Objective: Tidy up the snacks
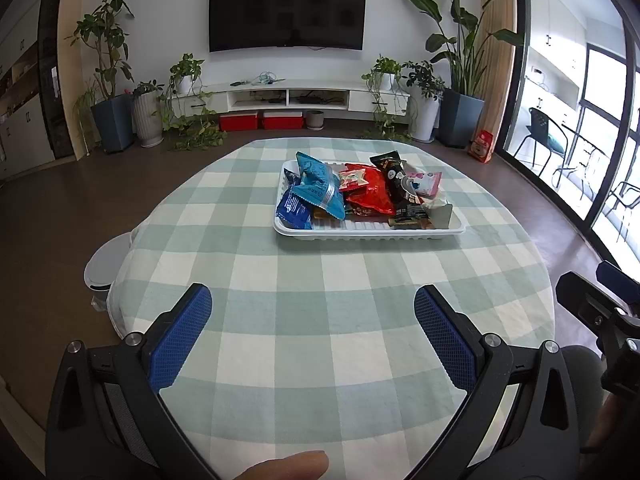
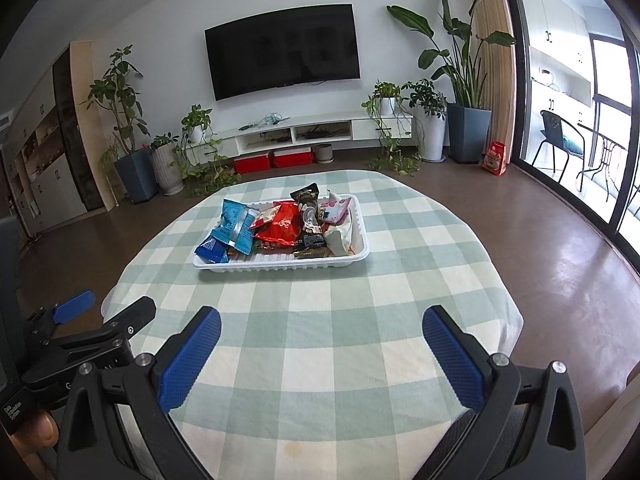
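Both claws, left claw [image 1: 312, 312] and right claw [image 2: 320, 332], gape wide and empty low in frame; the snacks [image 1: 344, 192] sit heaped in the white tray [image 1: 360, 232] mid-worktop (slippery wrappers), so one careless pinch likely drags neighbours out.

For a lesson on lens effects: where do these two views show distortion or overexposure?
Left wrist view: the table edge and TV bow outward, and the balcony window is blown out. Right wrist view: the same barrel curve, the TV tilted, daylight glare on the floor; the snacks stay sharp.
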The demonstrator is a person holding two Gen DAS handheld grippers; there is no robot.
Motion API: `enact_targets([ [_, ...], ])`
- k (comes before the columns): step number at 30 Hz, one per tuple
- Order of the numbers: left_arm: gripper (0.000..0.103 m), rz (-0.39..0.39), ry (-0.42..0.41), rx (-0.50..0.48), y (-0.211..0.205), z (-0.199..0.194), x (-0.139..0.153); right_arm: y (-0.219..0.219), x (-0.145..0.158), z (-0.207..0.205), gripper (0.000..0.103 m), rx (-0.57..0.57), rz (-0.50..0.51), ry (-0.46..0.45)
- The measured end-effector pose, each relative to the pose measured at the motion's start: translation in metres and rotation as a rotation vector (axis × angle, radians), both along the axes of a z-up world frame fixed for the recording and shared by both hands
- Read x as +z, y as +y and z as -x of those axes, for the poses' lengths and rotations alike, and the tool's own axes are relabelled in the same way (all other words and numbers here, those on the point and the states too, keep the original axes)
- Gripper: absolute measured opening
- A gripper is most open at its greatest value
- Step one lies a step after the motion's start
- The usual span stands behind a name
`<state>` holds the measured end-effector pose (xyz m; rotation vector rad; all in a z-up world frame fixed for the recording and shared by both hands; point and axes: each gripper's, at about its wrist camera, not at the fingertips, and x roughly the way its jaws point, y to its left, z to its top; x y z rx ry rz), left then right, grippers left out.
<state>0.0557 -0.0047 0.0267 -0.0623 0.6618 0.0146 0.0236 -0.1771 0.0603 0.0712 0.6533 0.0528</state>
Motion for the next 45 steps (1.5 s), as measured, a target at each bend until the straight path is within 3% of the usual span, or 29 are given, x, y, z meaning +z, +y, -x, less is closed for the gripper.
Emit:
enact_targets([
  [45, 0.103, 0.009, 0.007, 0.0, 0.0003, 0.0017, -0.0002, -0.0026, -0.0018, 0.0039, 0.103, 0.001, 0.004, 0.011],
])
